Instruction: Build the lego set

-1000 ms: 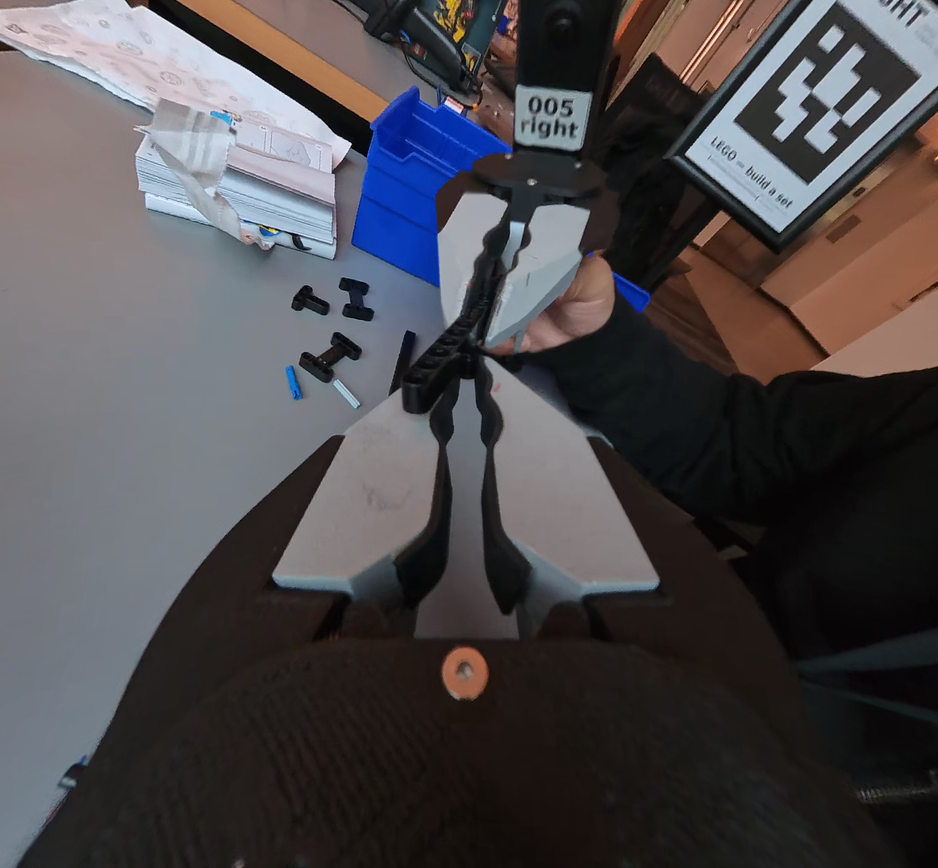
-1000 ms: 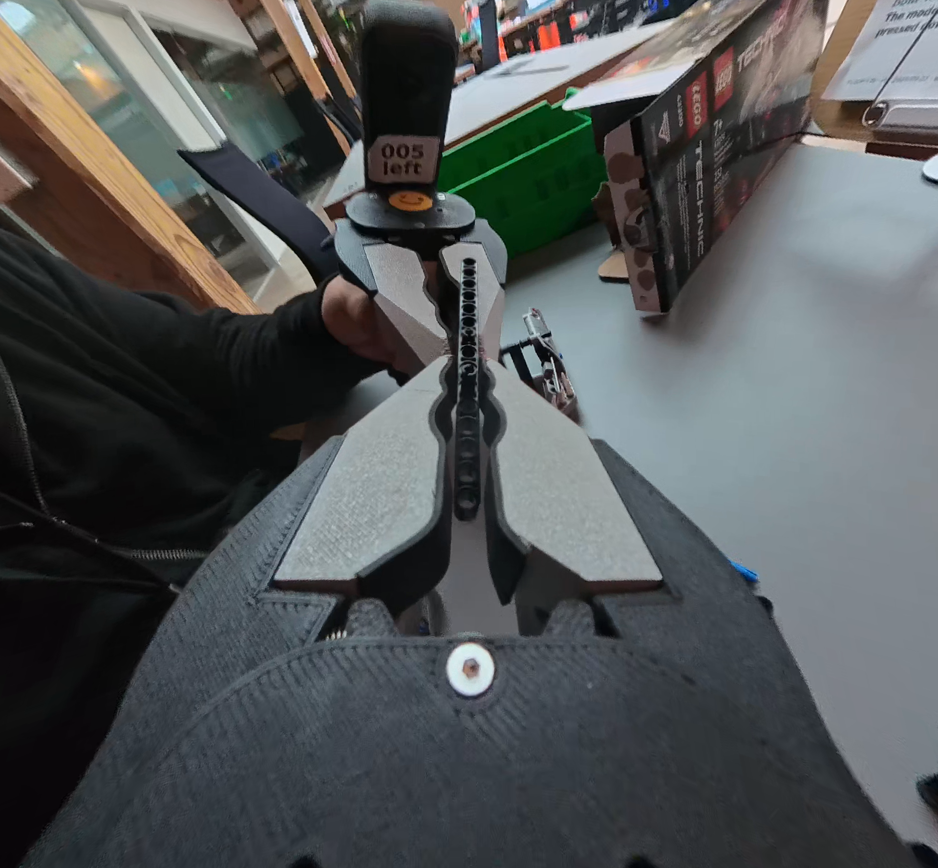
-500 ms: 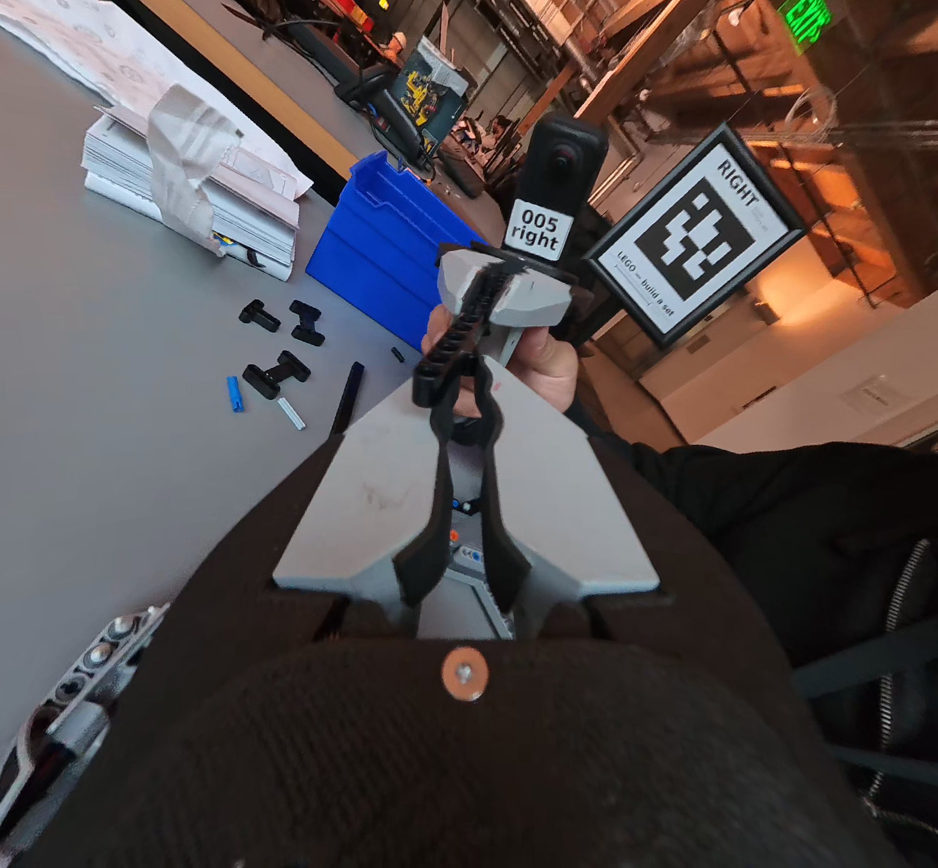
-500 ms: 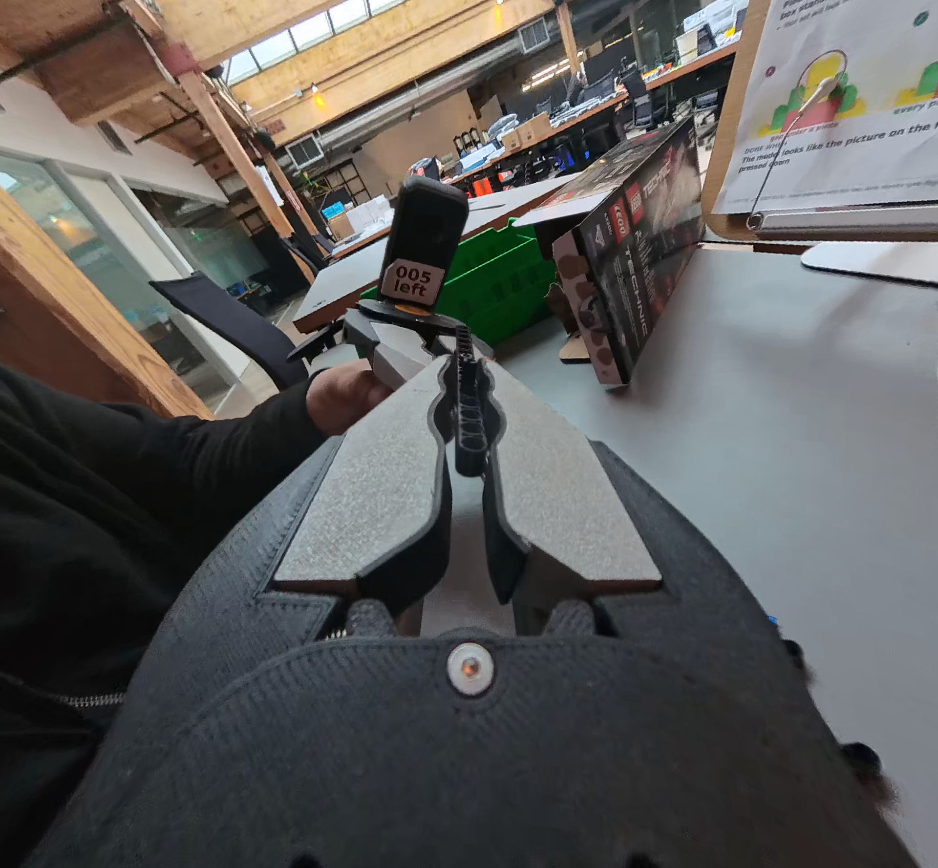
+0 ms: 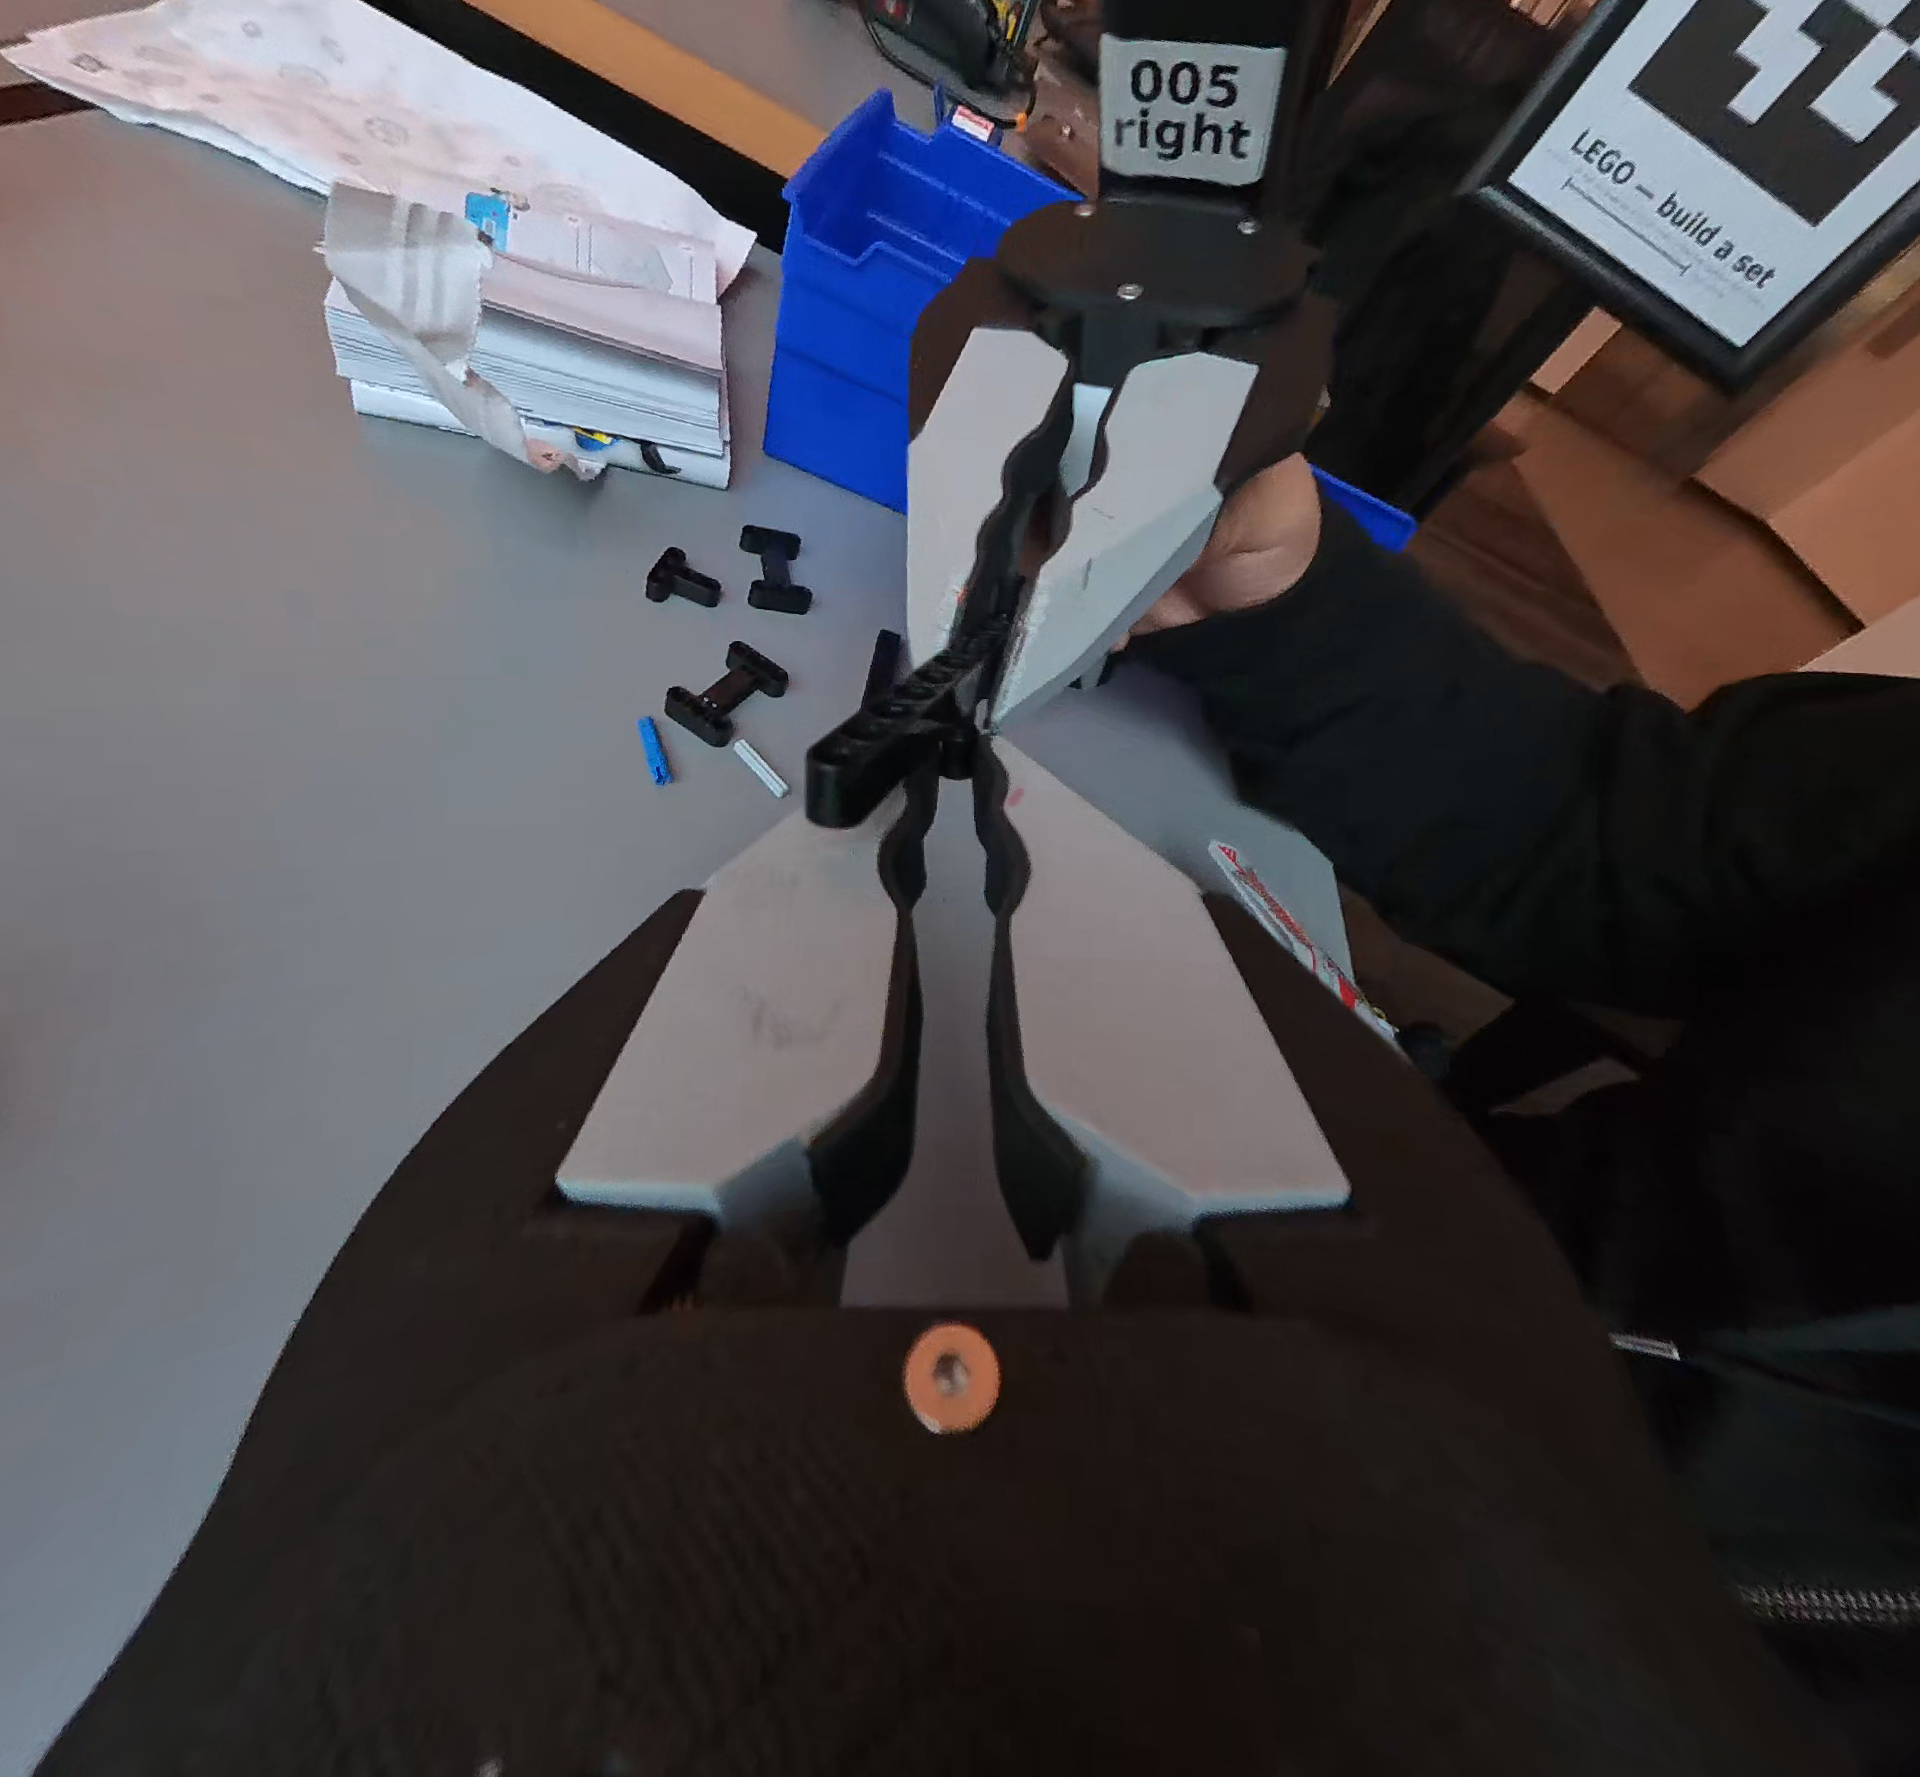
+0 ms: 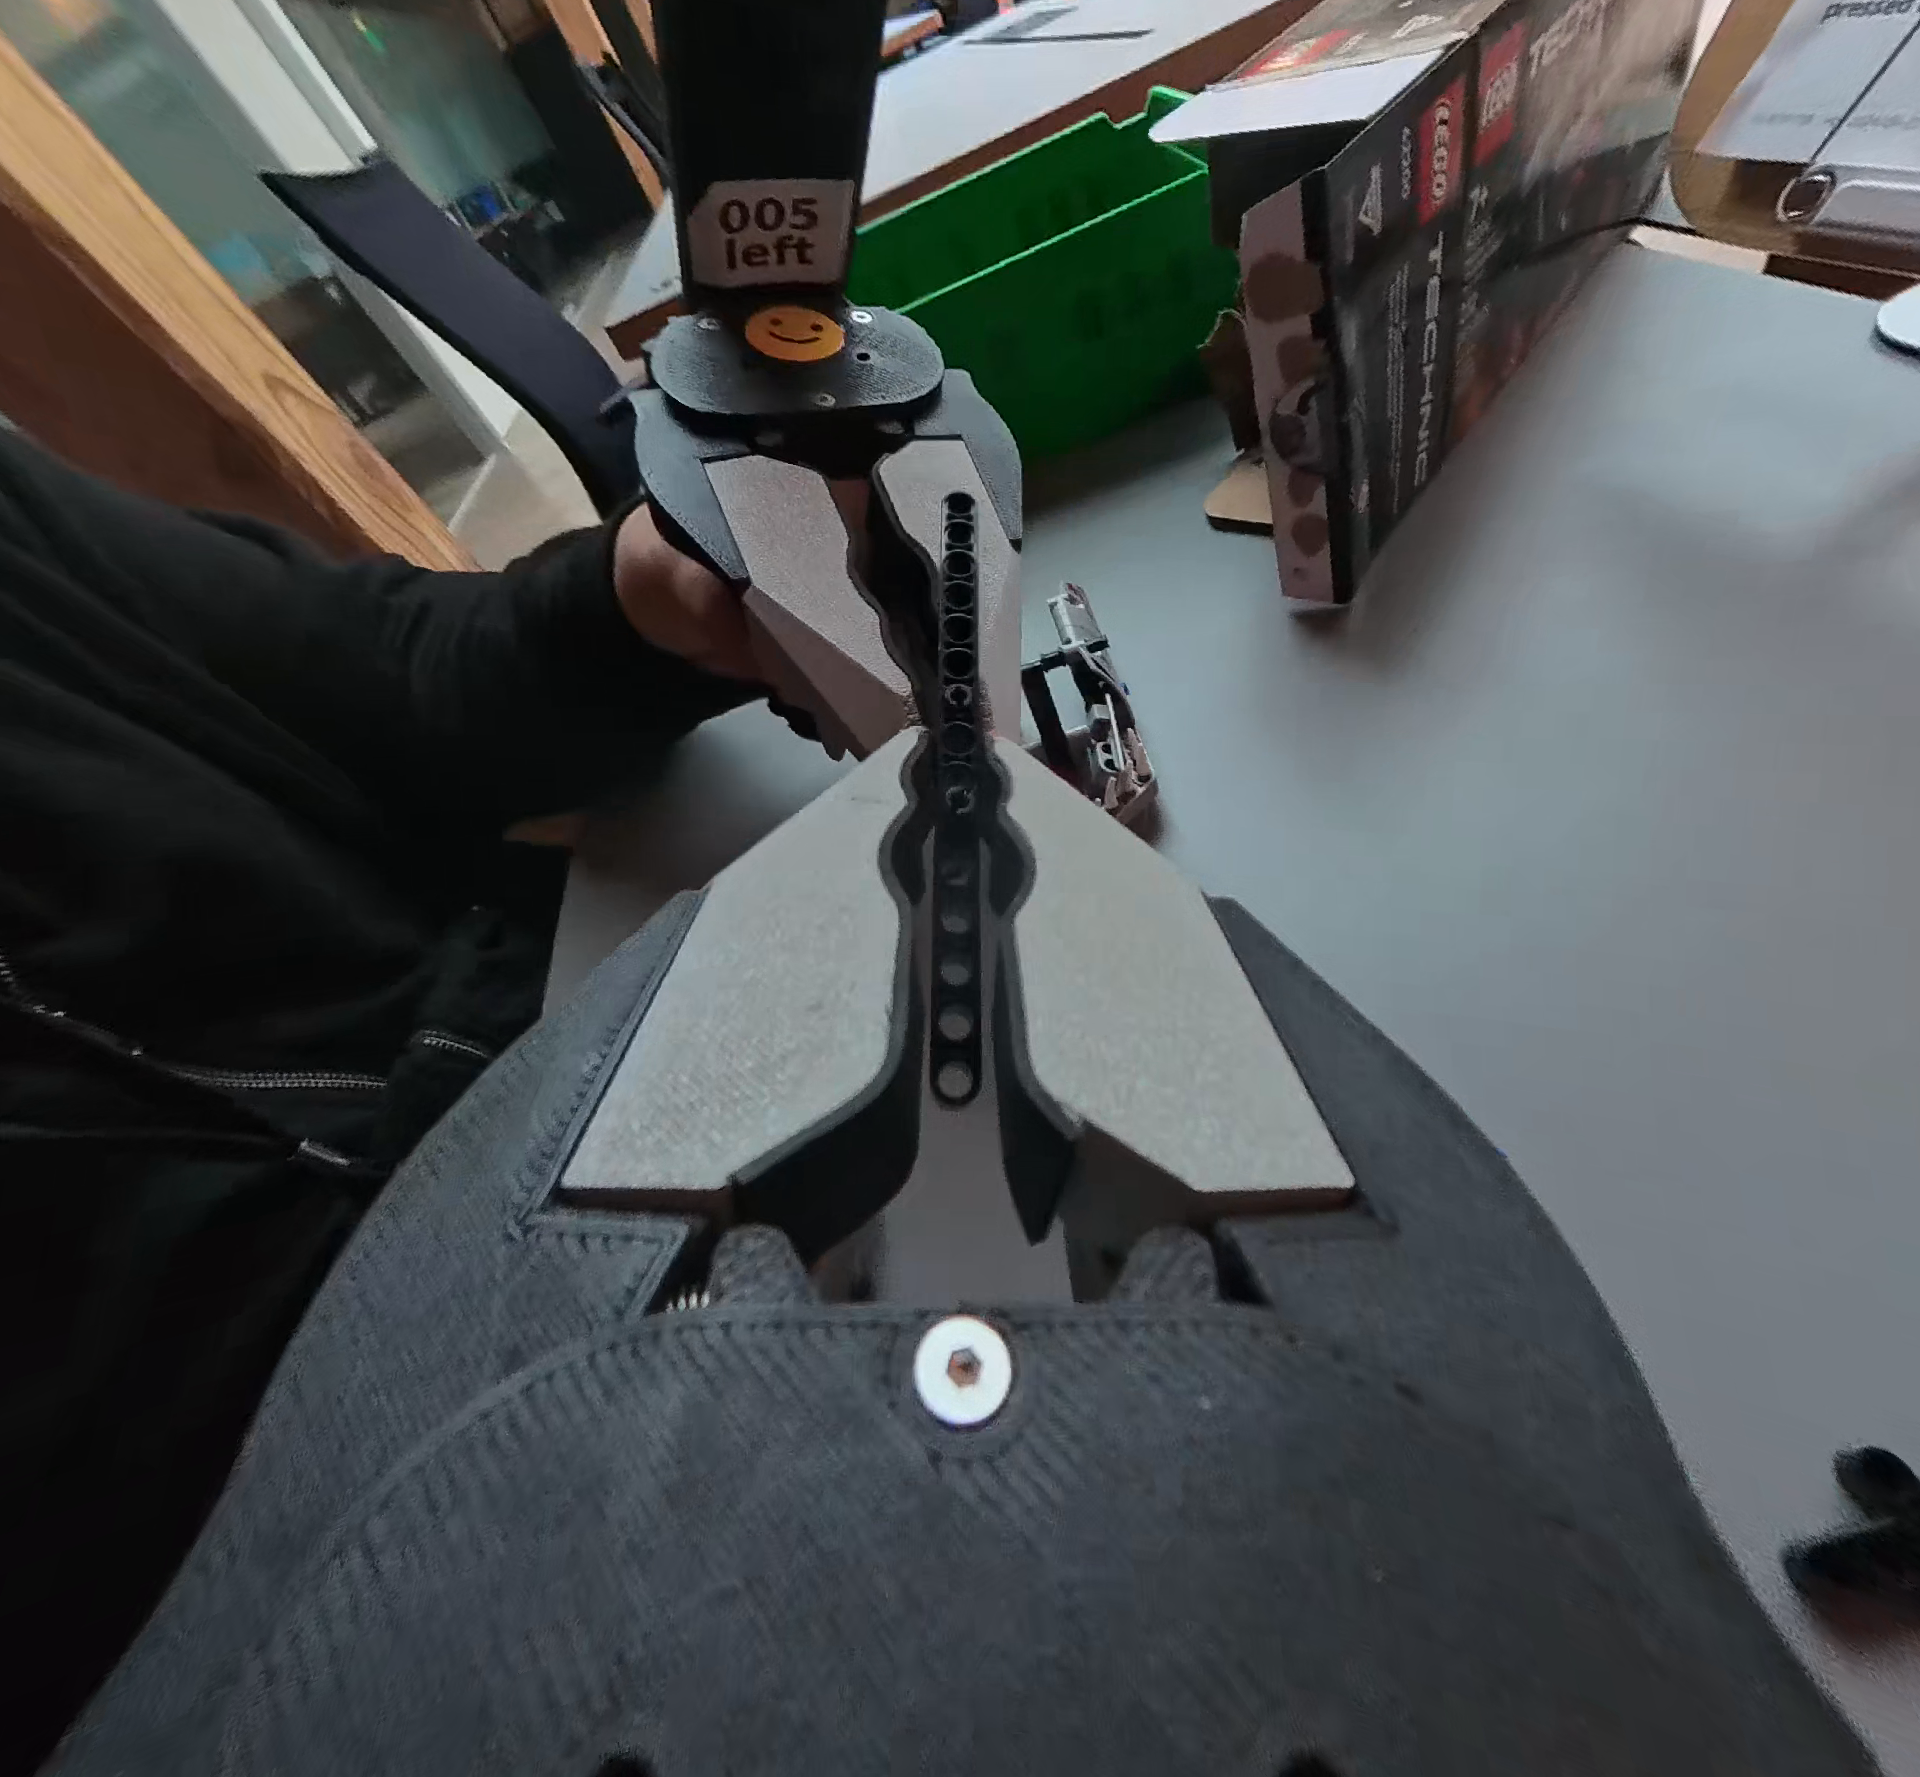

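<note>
Both grippers, right gripper and left gripper, had swung down again from half a second earlier, tips pinching the black beam above the table, handover unfinished.

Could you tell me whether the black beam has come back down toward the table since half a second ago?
Yes. The black beam sits lower again, close over the small black pieces on the table.

Long black holed beam — held aloft, both ends gripped.
</note>
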### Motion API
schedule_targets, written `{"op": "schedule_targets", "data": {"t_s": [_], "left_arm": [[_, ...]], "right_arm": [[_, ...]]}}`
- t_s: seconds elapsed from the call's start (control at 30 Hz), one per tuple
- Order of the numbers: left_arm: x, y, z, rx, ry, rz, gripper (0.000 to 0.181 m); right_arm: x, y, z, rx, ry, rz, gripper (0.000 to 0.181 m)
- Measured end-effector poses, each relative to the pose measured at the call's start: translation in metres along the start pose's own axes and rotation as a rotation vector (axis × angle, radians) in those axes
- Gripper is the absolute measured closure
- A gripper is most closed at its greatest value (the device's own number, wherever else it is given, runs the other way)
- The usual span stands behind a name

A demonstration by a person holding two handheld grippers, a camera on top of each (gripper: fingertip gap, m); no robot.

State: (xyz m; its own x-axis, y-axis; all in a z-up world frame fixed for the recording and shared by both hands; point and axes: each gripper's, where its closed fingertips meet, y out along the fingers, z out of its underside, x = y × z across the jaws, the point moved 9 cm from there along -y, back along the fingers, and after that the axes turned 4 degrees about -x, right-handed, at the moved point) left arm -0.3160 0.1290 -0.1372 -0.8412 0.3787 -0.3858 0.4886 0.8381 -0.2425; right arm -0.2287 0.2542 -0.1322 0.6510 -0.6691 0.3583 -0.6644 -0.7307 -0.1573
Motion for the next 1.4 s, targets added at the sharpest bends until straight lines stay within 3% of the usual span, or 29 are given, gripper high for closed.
{"op": "schedule_targets", "data": {"t_s": [0.1,0.27,0.3,0.37,0.4,0.43,0.47,0.57,0.63,0.7,0.83,0.97,1.03,1.13,1.23,1.4], "left_arm": [[-0.001,-0.001,-0.001,-0.059,-0.04,0.038,0.177],[0.004,-0.003,0.001,-0.23,-0.275,0.17,0.177],[0.006,-0.001,0.007,-0.155,-0.267,0.146,0.177],[0.007,0.0,0.018,-0.163,-0.335,0.193,0.177],[0.007,0.002,0.018,-0.138,-0.336,0.216,0.177],[0.007,0.006,0.019,-0.051,-0.29,0.175,0.176],[0.009,0.011,0.019,0.03,-0.204,0.064,0.177],[0.014,0.023,0.024,0.246,0.013,-0.201,0.177],[0.015,0.03,0.033,0.347,0.035,-0.217,0.175],[0.015,0.034,0.035,0.379,0.052,-0.256,0.15],[0.015,0.04,0.043,0.509,0.122,-0.328,0.127],[0.011,0.045,0.048,0.567,0.209,-0.38,0.131],[0.012,0.043,0.043,0.515,0.207,-0.384,0.13],[0.007,0.033,0.023,0.265,0.218,-0.335,0.132],[-0.004,0.022,0.005,0.036,0.12,-0.14,0.147],[-0.005,0.011,-0.005,-0.152,-0.063,0.092,0.151]], "right_arm": [[-0.002,-0.001,0.002,-0.105,0.085,-0.052,0.178],[0.002,-0.003,-0.002,-0.336,0.147,0.005,0.178],[-0.001,-0.014,-0.006,-0.471,0.176,0.019,0.177],[-0.015,-0.053,-0.018,-0.707,0.248,0.012,0.179],[-0.017,-0.058,-0.02,-0.679,0.234,0.006,0.18],[-0.017,-0.051,-0.019,-0.558,0.224,0.014,0.178],[-0.017,-0.041,-0.015,-0.449,0.21,0.056,0.178],[-0.015,-0.021,-0.01,-0.37,0.175,0.073,0.178],[-0.016,-0.02,-0.008,-0.341,0.16,0.085,0.178],[-0.017,-0.022,-0.007,-0.321,0.131,0.114,0.178],[-0.018,-0.019,-0.004,-0.259,0.093,0.16,0.178],[-0.018,-0.021,-0.005,-0.288,0.103,0.149,0.178],[-0.019,-0.025,-0.006,-0.31,0.098,0.176,0.178],[-0.019,-0.028,-0.009,-0.363,0.129,0.17,0.178],[-0.016,-0.022,-0.009,-0.421,0.214,0.033,0.178],[-0.014,-0.007,-0.003,-0.426,0.307,-0.139,0.178]]}}
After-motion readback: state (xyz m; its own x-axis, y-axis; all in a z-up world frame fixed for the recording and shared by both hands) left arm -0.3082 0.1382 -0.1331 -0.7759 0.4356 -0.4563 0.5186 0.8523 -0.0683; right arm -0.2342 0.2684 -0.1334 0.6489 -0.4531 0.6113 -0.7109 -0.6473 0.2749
